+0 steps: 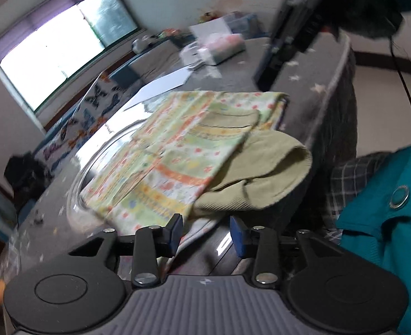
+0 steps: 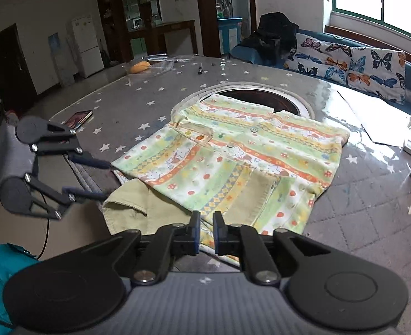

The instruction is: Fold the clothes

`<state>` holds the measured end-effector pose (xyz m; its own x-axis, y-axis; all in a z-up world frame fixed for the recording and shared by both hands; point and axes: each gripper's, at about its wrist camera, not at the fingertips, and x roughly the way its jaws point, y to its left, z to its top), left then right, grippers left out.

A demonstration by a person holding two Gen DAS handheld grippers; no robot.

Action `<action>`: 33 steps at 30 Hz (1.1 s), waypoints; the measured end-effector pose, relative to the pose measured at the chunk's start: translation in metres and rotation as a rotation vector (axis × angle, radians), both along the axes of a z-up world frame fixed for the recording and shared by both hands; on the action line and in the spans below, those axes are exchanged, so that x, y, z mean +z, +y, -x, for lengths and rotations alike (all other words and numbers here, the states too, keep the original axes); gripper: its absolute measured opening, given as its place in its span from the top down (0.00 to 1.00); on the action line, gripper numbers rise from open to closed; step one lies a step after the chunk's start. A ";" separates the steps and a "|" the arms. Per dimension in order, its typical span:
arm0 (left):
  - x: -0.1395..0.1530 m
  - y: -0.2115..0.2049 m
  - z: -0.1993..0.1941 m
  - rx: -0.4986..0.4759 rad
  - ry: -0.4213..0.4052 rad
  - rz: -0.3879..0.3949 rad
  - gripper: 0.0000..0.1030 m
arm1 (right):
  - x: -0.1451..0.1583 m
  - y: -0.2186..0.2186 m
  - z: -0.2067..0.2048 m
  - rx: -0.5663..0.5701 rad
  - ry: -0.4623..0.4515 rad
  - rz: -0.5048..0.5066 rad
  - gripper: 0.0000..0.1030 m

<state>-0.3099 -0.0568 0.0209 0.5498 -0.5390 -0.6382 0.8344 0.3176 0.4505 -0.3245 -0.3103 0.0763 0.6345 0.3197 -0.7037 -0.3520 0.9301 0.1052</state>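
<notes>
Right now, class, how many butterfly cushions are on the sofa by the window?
2: one cushion beside the black bag, one cushion further right. Others may be hidden.

The shirt (image 2: 233, 150) was soft printed cloth with ribbed olive cuffs; the table (image 2: 373, 195) wore a glossy clear cover over quilted grey fabric, its sheen strongest toward two o'clock

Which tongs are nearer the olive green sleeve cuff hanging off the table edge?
Left. The left tongs sit right at the olive green sleeve cuff, open on either side of the fabric edge. The right tongs are further along the hem of the patterned shirt.
</notes>
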 end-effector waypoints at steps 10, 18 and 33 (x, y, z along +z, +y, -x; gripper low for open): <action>-0.002 -0.032 -0.007 -0.077 -0.029 0.081 0.92 | -0.008 0.005 0.000 0.034 -0.001 0.067 0.64; 0.056 -0.031 -0.069 0.060 0.163 0.294 0.93 | -0.018 0.024 -0.003 0.133 -0.071 0.171 0.45; 0.036 0.004 -0.049 0.143 0.122 0.248 0.63 | -0.017 0.021 -0.068 0.072 -0.045 -0.033 0.88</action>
<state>-0.2607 -0.0526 0.0570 0.5588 -0.6091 -0.5628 0.8164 0.5233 0.2441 -0.2564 -0.2897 0.0595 0.6398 0.3881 -0.6633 -0.4227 0.8986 0.1180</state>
